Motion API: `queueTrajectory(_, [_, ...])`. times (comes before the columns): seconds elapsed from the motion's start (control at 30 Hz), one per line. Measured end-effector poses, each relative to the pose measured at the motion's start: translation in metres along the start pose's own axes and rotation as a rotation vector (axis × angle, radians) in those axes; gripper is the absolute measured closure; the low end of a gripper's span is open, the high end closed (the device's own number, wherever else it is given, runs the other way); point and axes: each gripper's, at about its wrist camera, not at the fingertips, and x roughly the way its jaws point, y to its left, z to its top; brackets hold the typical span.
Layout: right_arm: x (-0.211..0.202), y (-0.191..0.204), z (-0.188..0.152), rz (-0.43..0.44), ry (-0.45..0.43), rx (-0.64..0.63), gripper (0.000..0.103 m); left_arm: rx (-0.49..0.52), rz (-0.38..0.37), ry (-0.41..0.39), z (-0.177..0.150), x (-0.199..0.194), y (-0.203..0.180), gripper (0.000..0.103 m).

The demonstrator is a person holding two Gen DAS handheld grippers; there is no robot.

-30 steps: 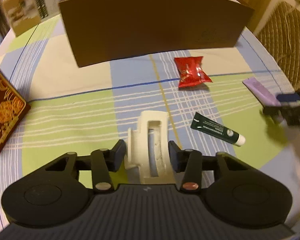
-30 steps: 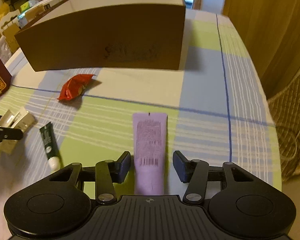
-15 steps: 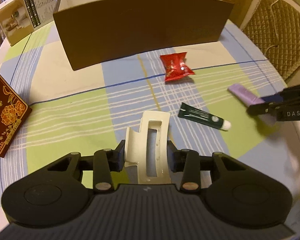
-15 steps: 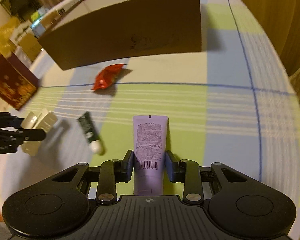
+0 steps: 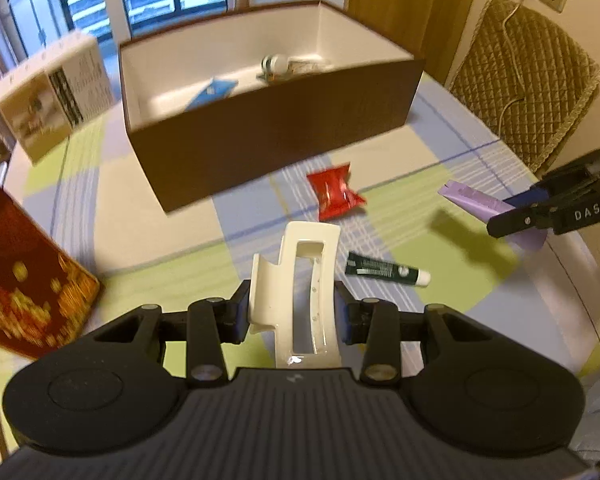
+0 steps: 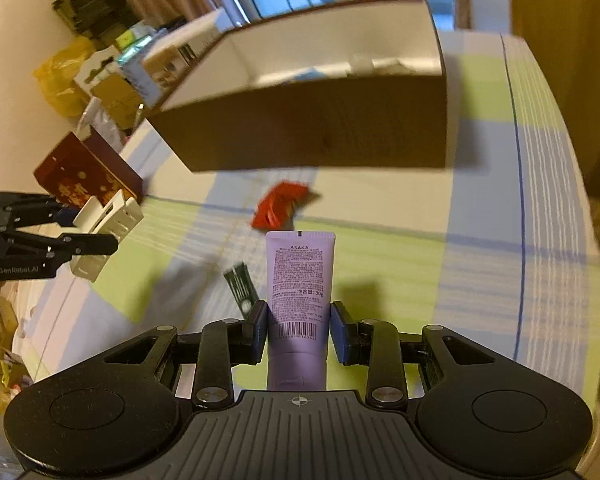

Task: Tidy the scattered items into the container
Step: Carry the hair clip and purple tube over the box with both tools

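My left gripper (image 5: 292,312) is shut on a white hair claw clip (image 5: 306,280) and holds it above the table; it also shows in the right wrist view (image 6: 104,220). My right gripper (image 6: 299,326) is shut on a purple tube (image 6: 299,292), lifted off the cloth, also seen in the left wrist view (image 5: 484,206). The brown open box (image 5: 276,128) with a white inside stands ahead and holds a few items. A red snack packet (image 5: 334,194) and a small dark green tube (image 5: 384,270) lie on the checked tablecloth (image 5: 148,240) in front of the box.
A dark red gift box (image 5: 24,276) lies at the left. A cream carton (image 5: 56,92) stands left of the brown box. A quilted chair (image 5: 528,76) is at the right. The table edge (image 6: 572,200) runs along the right side.
Both grippers have risen with their items: the clip and the purple tube are now off the table. The views tilt up, so the inside of the box shows.
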Motion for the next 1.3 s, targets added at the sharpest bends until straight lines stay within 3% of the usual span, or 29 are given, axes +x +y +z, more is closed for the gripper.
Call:
queueTrajectory(0.37, [-0.014, 0.013, 0.105, 0.066, -0.1, -0.101, 0.068, 0.122, 0.011, -0.084, 0.082, -0.02, 0.028, 0.068])
queueTrajectory(0.53, [0.002, 0.021, 0.16, 0.032, -0.127, -0.113, 0.068, 0.171, 0.04, -0.095, 0.131, -0.007, 0.045, 0.068])
queueTrajectory(0.73, [0.039, 0.016, 0.206, 0.008, -0.1, -0.06, 0.068, 0.198, 0.046, -0.072, 0.174, 0.021, 0.063, 0.068])
queueTrajectory(0.97, [0.09, 0.005, 0.233, -0.029, -0.012, -0.008, 0.068, 0.18, 0.048, 0.0, 0.206, 0.071, 0.085, 0.068])
queueTrajectory(1.3, [0.144, -0.006, 0.249, -0.079, 0.077, -0.008, 0.068, 0.157, 0.057, 0.107, 0.223, 0.135, 0.115, 0.068])
